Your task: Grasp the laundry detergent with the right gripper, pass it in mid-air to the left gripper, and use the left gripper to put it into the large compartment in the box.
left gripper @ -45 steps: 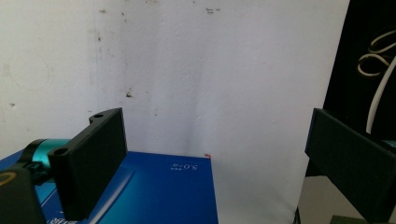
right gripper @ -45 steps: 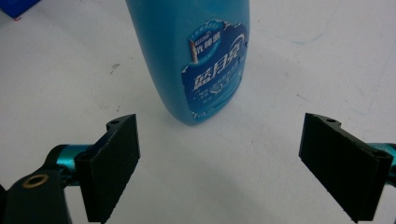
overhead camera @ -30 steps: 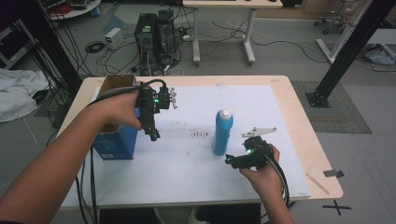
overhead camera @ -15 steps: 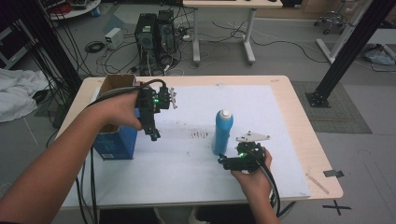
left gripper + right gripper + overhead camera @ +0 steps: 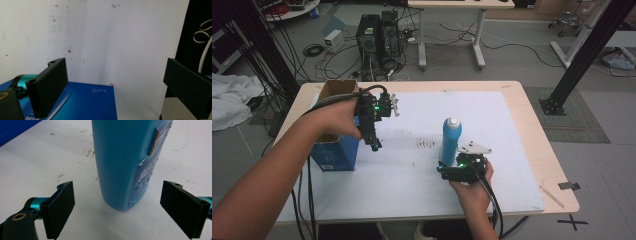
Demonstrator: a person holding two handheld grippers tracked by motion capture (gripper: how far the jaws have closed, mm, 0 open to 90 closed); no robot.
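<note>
Blue bottle (image 5: 120, 162) — upright, label torn

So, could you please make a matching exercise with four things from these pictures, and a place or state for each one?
Things:
1. bottle
2. box
3. left gripper
4. right gripper

Places or states:
A. open, low on the table, pointed at the foot of the bottle
B. upright in the middle of the white sheet
C. open, held in the air beside the box
D. at the left edge of the table

Pairs: 1-B, 2-D, 3-C, 4-A
</note>
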